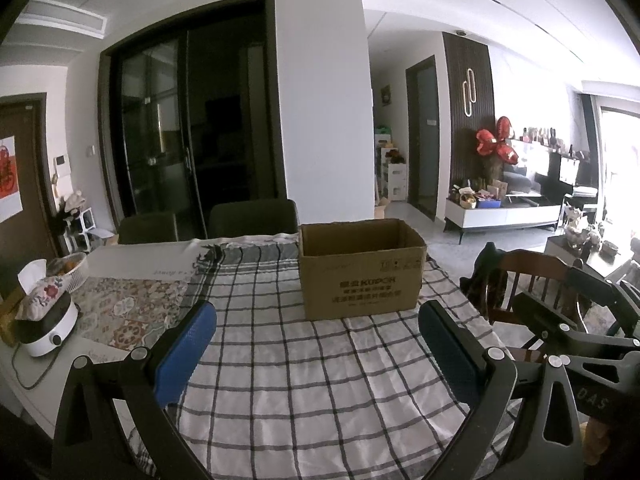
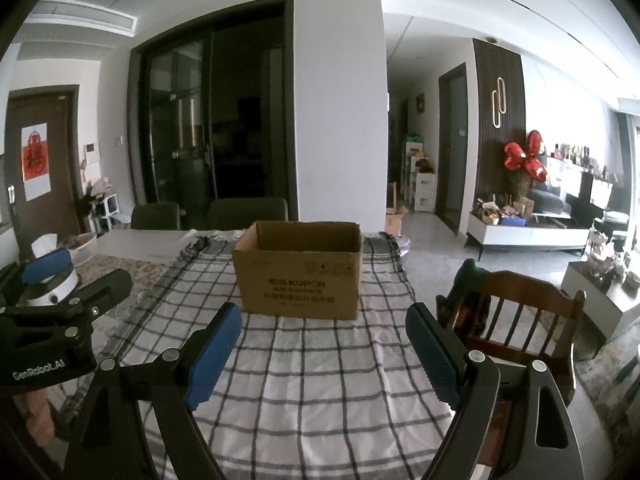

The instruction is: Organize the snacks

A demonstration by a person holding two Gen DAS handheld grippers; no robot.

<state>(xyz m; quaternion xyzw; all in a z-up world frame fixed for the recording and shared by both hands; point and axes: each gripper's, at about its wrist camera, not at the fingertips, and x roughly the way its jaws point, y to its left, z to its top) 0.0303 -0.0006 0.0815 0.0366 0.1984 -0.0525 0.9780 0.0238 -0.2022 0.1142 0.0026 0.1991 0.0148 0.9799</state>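
Observation:
An open brown cardboard box (image 1: 360, 268) stands on the checked cloth (image 1: 304, 380) covering the table; it also shows in the right wrist view (image 2: 300, 270). Its inside is hidden from both views. No snacks show on the cloth. My left gripper (image 1: 318, 316) is open and empty, held above the cloth short of the box. My right gripper (image 2: 324, 318) is open and empty, also short of the box. Each gripper shows at the edge of the other's view: the right one (image 1: 568, 312) and the left one (image 2: 76, 280).
A white appliance with a tissue pouch on it (image 1: 44, 320) and a white basket (image 1: 76, 268) stand at the table's left. A wooden chair (image 2: 520, 312) stands at the table's right edge. Two dark chairs (image 1: 252, 218) stand behind the table.

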